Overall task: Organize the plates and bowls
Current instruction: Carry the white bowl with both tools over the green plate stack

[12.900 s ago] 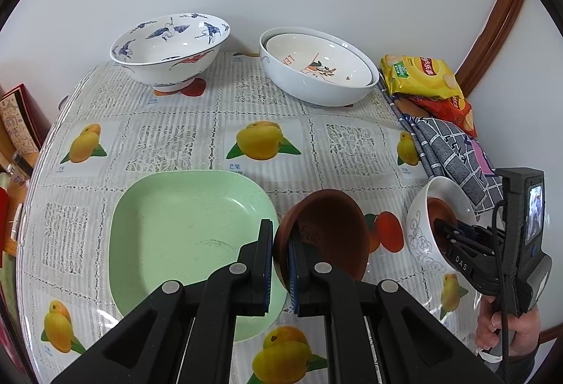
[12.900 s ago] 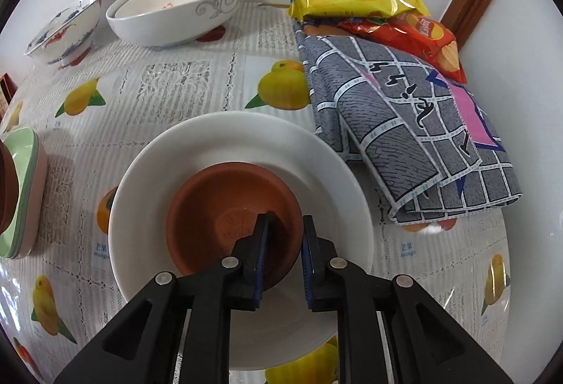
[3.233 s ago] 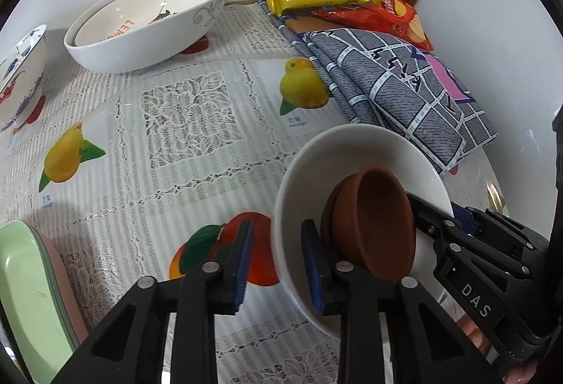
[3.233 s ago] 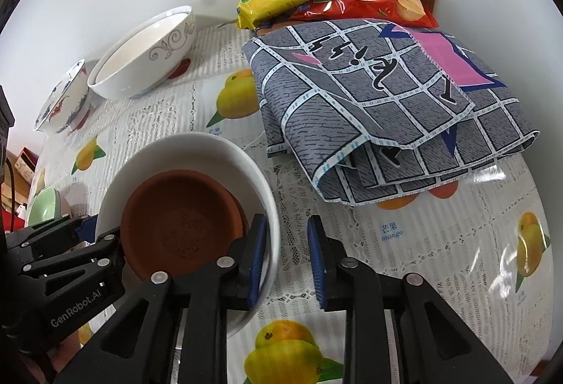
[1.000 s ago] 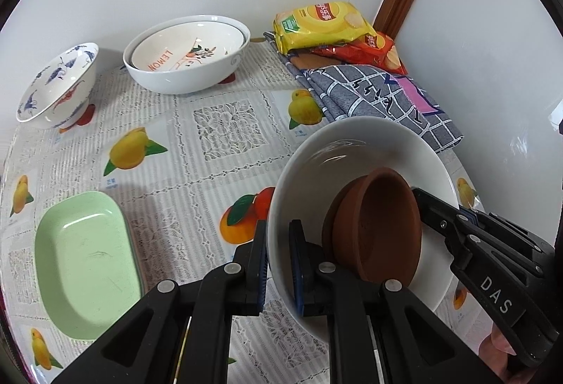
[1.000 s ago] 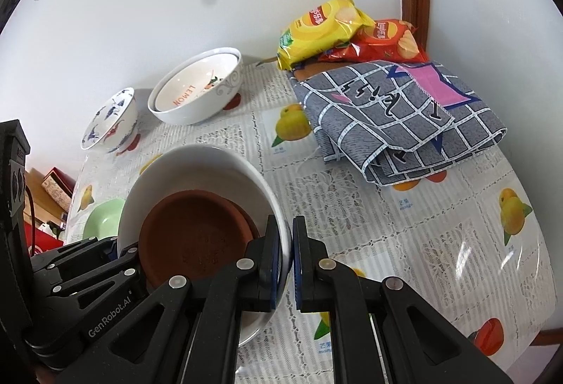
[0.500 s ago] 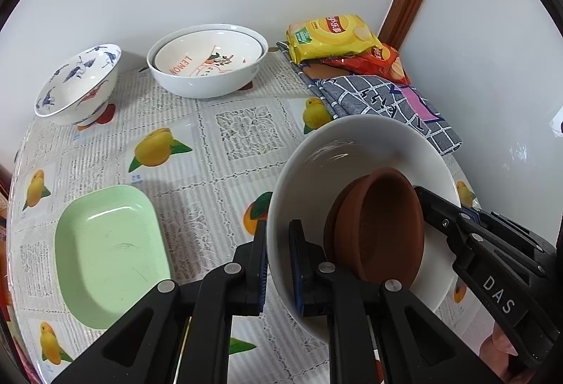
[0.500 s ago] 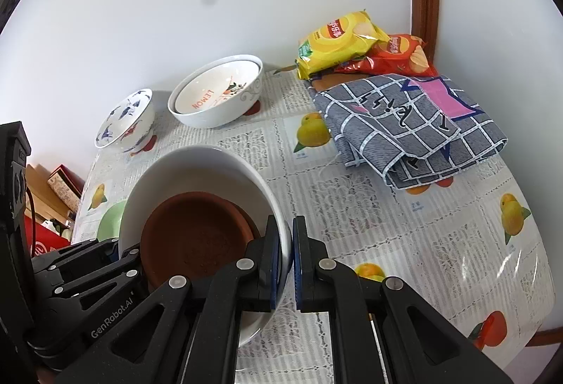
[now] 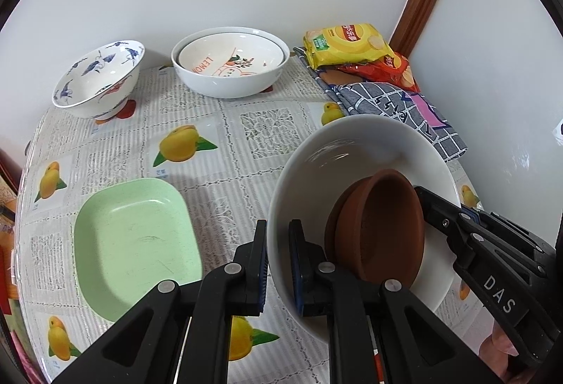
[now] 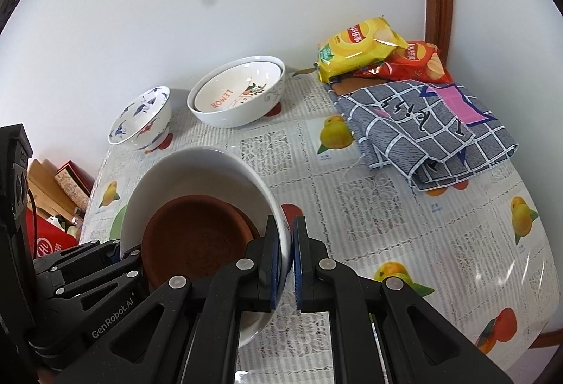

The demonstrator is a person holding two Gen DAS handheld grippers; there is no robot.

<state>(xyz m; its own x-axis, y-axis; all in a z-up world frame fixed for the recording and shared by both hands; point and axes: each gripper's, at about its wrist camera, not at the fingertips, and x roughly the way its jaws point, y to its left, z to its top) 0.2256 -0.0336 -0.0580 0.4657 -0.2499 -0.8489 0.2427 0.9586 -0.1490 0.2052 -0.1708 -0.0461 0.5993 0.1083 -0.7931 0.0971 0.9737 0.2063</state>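
1. Left wrist view: the left gripper point(image 9: 278, 255) had its jaws pinched narrow on the near rim of the white bowl point(image 9: 352, 144), one finger inside and one outside. The bowl was up off the table point(image 9: 246, 123), tilted, with the brown dishes point(image 9: 378, 229) slid against its low side. The right gripper point(image 9: 440, 208) gripped the opposite rim.

2. Same view, counting: one green plate point(image 9: 133, 243), one blue-patterned bowl point(image 9: 98, 77), one nested pair of white bowls point(image 9: 228, 67) at the back, two chip bags point(image 9: 348, 42) and one checked cloth point(image 9: 397, 106).

3. Right wrist view: the right gripper point(image 10: 291, 257) was also clamped tight on the white bowl's point(image 10: 197, 158) rim, with the left gripper point(image 10: 105, 264) on the far side. Two brown dishes point(image 10: 197, 236) showed, stacked one in the other.

4. My take on doing this well: the carry looked headed for the nested pair point(image 10: 239, 95), though I'm guessing. I'd level the bowl first so the brown dishes don't slide out, keep both grips even, lower it straight in, and let go only once it's seated.
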